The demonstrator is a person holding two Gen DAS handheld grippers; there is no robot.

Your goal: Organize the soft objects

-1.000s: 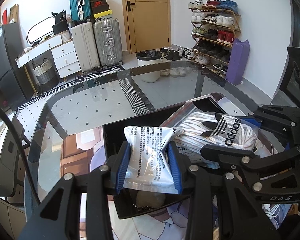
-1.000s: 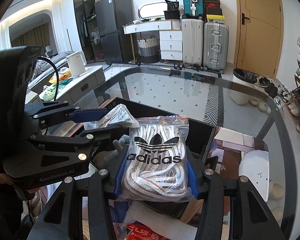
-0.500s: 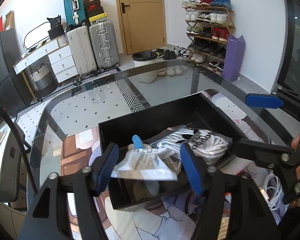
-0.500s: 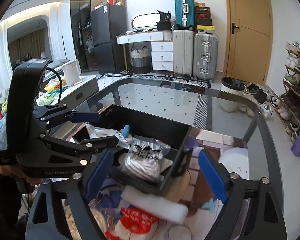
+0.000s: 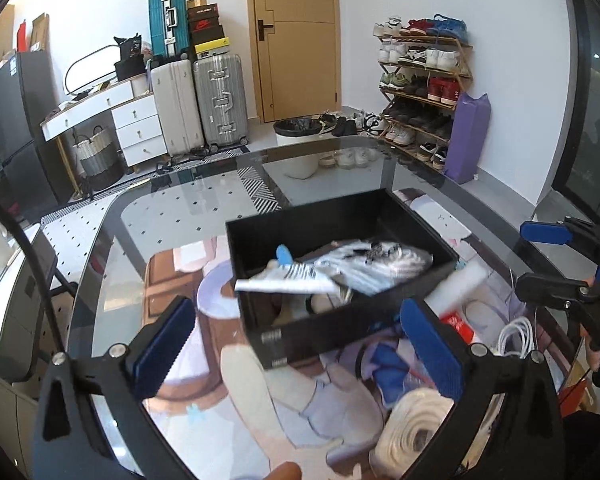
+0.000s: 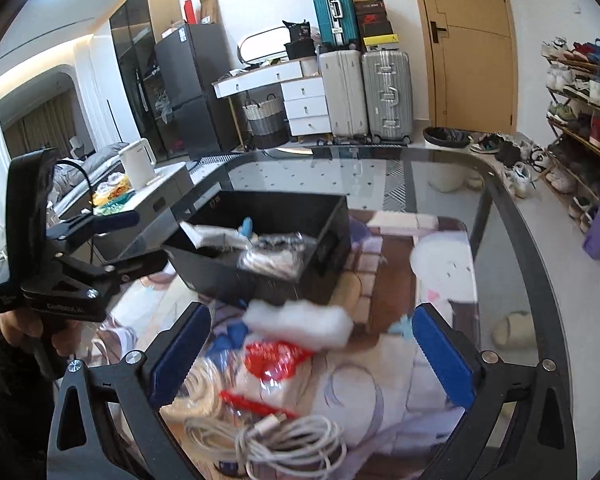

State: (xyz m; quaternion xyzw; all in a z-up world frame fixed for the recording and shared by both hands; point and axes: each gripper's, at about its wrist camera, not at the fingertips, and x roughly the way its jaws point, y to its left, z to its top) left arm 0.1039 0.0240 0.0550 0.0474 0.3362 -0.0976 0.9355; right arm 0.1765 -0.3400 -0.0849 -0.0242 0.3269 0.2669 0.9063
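A black open box [image 5: 416, 216] [image 6: 332, 232] stands on the glass table. In it lie a white printed packet [image 5: 296, 278] [image 6: 208, 236], a bagged striped adidas item [image 5: 384, 262] [image 6: 274, 258] and a small blue thing [image 5: 284, 255]. My left gripper [image 5: 296, 344] is open and empty, pulled back in front of the box. My right gripper [image 6: 312, 354] is open and empty above a white foam block [image 6: 300, 322], a red-printed bag [image 6: 278, 360] and coiled white cables [image 6: 284, 440].
A cream rope roll [image 5: 412, 432] and a white cable coil [image 5: 518, 338] lie by the box's near right. A printed mat [image 6: 440, 240] covers the table. Beyond the table's edge [image 5: 340, 148] are suitcases, a shoe rack and a door.
Both grippers let go of their bags, which now lie in the box. Both opened wide and drew back from the box toward me.
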